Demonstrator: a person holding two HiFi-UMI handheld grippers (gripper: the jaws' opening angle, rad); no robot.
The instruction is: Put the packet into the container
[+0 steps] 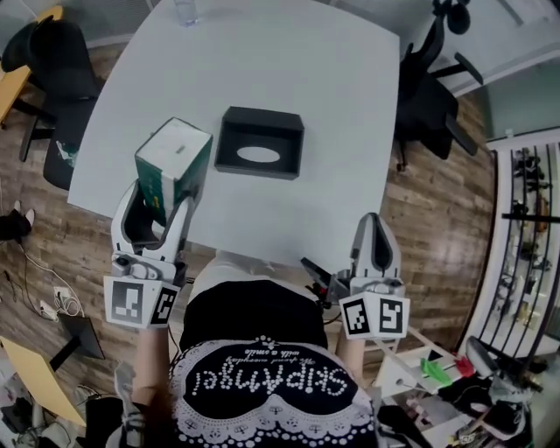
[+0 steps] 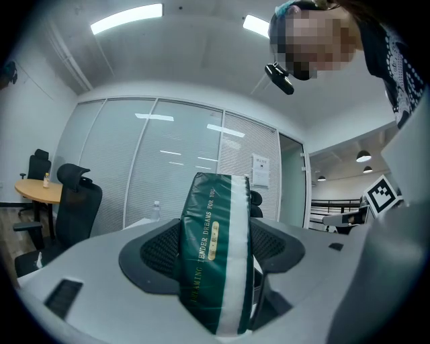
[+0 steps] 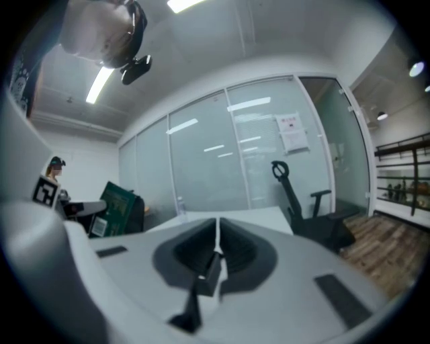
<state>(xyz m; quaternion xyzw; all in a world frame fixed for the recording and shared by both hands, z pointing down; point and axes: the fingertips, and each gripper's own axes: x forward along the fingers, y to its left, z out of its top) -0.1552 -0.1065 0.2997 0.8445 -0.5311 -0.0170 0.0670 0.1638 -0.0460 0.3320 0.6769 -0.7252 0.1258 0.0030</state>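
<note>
A green and white tissue packet [image 1: 173, 164] is held up over the table's near left edge, with my left gripper [image 1: 162, 206] shut on it. In the left gripper view the packet [image 2: 216, 252] stands upright between the dark pads [image 2: 161, 250]. The black open container [image 1: 259, 143] with a pale oval in its bottom sits on the white table [image 1: 332, 105], just right of the packet. My right gripper [image 1: 375, 226] hangs shut and empty off the near right side of the table; its jaws meet in the right gripper view [image 3: 216, 250], where the packet [image 3: 118, 205] shows at the left.
A clear water bottle [image 1: 186, 11] stands at the table's far edge. Black office chairs sit at the left [image 1: 54, 66] and right [image 1: 429, 83] of the table. Shelving with tools [image 1: 525, 227] lines the right wall. Glass partitions close the room behind.
</note>
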